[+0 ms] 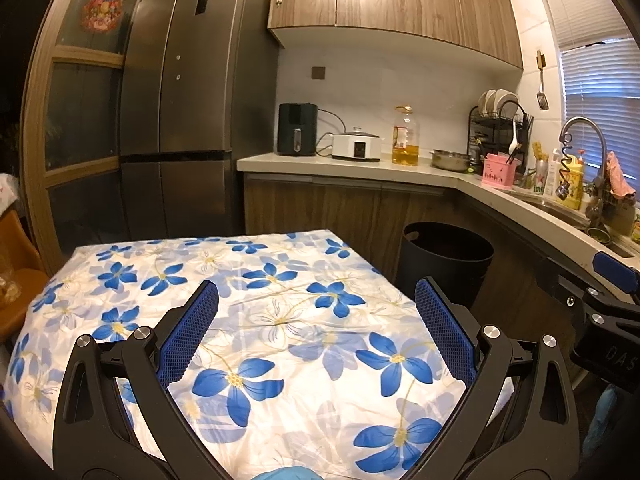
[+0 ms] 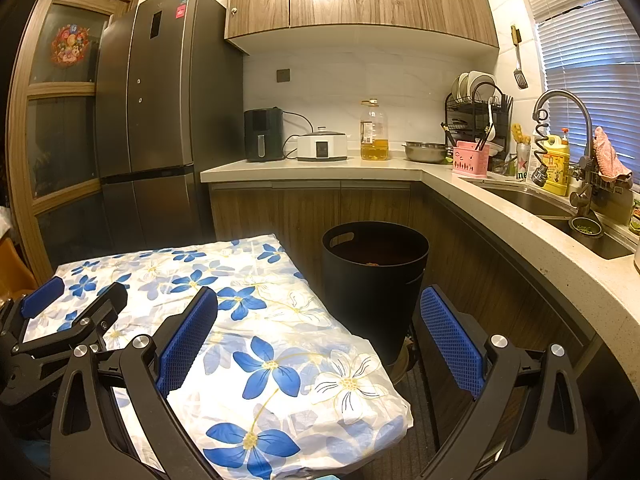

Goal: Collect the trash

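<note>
A black trash bin (image 1: 444, 260) stands on the floor beside the table's right edge, below the counter; in the right wrist view the bin (image 2: 374, 280) shows some orange bits at its bottom. My left gripper (image 1: 316, 304) is open and empty above the table with the blue-flower cloth (image 1: 280, 320). My right gripper (image 2: 320, 312) is open and empty over the table's right corner (image 2: 280, 360), in front of the bin. The left gripper (image 2: 72, 300) shows at the left of the right wrist view. No loose trash shows on the cloth.
An L-shaped counter (image 2: 400, 166) carries an air fryer (image 2: 263, 134), cooker (image 2: 322, 145), oil bottle (image 2: 374, 130), steel bowl (image 2: 425, 151), dish rack (image 2: 476, 112) and sink (image 2: 560, 208). A dark fridge (image 2: 160, 112) stands to the left. An orange chair (image 1: 16, 264) is by the table's left.
</note>
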`<state>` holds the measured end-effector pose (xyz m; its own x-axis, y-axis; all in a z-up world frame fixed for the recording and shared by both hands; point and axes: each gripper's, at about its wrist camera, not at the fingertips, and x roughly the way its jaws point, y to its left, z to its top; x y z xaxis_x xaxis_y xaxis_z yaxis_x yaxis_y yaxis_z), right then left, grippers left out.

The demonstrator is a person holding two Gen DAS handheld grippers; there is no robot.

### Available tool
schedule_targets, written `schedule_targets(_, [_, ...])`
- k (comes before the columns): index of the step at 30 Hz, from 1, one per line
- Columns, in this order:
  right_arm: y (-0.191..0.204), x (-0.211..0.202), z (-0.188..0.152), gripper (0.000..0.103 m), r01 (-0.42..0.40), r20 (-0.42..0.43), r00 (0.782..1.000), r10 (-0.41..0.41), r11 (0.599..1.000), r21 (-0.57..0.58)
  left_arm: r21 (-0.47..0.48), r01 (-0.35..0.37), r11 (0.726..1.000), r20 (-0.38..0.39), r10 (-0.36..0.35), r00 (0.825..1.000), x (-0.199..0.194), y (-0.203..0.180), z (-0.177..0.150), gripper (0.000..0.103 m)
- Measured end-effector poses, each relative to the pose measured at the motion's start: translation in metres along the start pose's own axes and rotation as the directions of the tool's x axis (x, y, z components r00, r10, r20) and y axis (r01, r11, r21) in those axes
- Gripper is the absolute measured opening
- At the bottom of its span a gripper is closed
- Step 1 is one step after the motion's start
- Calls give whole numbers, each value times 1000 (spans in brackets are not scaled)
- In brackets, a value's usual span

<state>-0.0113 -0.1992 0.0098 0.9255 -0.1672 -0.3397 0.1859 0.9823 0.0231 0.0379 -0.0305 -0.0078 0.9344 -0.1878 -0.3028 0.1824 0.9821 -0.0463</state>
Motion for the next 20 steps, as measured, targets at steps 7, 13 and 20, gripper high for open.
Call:
schedule_targets(7, [0,0,1,97,1,-1,1000,-1,1000,3,-12,-23,1000,3,23,1000,1,4,-3,97])
schedule_targets(13, [-3,-2,1,97,7,0,1000,-7,1000,8,-1,-33,999,12,33,999,-1,1,-4,97])
schedule_targets(20, [-4,-1,2,97,9,1,1000,-9,1000,12,-16,-46,999,16,46,999,-4,2,-5,97])
